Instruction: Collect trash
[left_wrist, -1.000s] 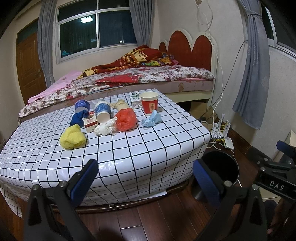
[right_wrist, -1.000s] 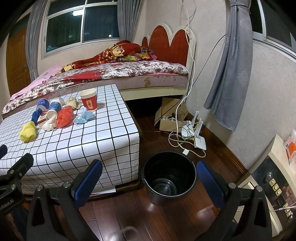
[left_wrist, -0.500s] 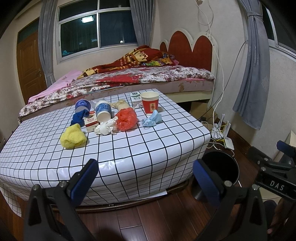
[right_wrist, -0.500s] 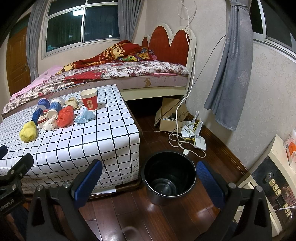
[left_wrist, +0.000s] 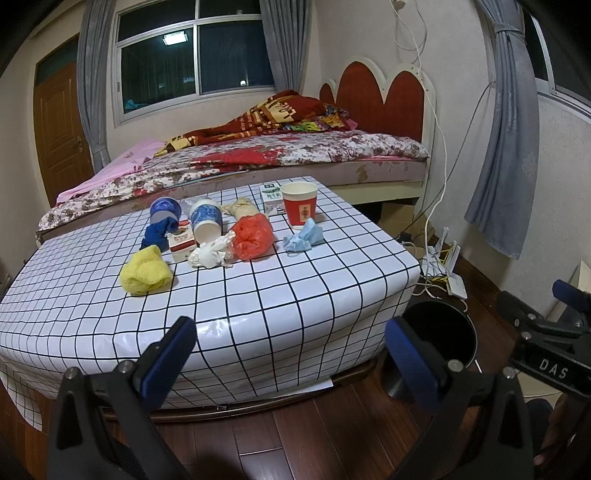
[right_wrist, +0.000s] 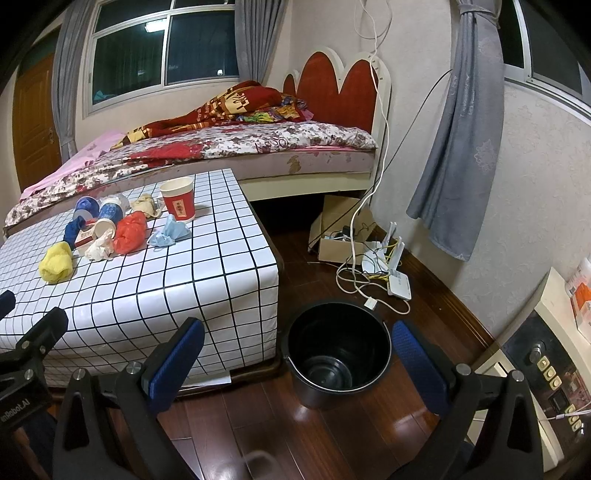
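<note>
Trash lies in a cluster on the checked table (left_wrist: 258, 295): a yellow wad (left_wrist: 146, 272), a white crumpled tissue (left_wrist: 210, 254), a red plastic bag (left_wrist: 253, 236), a light blue mask (left_wrist: 304, 238), a red paper cup (left_wrist: 299, 205) standing upright, a tipped blue-and-white cup (left_wrist: 205, 221) and a blue cloth (left_wrist: 159, 230). A black bucket (right_wrist: 336, 350) stands on the floor at the table's right corner, with nothing in it. My left gripper (left_wrist: 290, 354) is open, low, in front of the table's near edge. My right gripper (right_wrist: 297, 363) is open, just before the bucket.
A bed (left_wrist: 277, 158) with a red headboard runs behind the table. Cables, a white router (right_wrist: 397, 282) and a cardboard box (right_wrist: 338, 240) clutter the floor by the right wall. A grey curtain (right_wrist: 465, 147) hangs there. A cabinet with switches (right_wrist: 546, 369) stands at far right.
</note>
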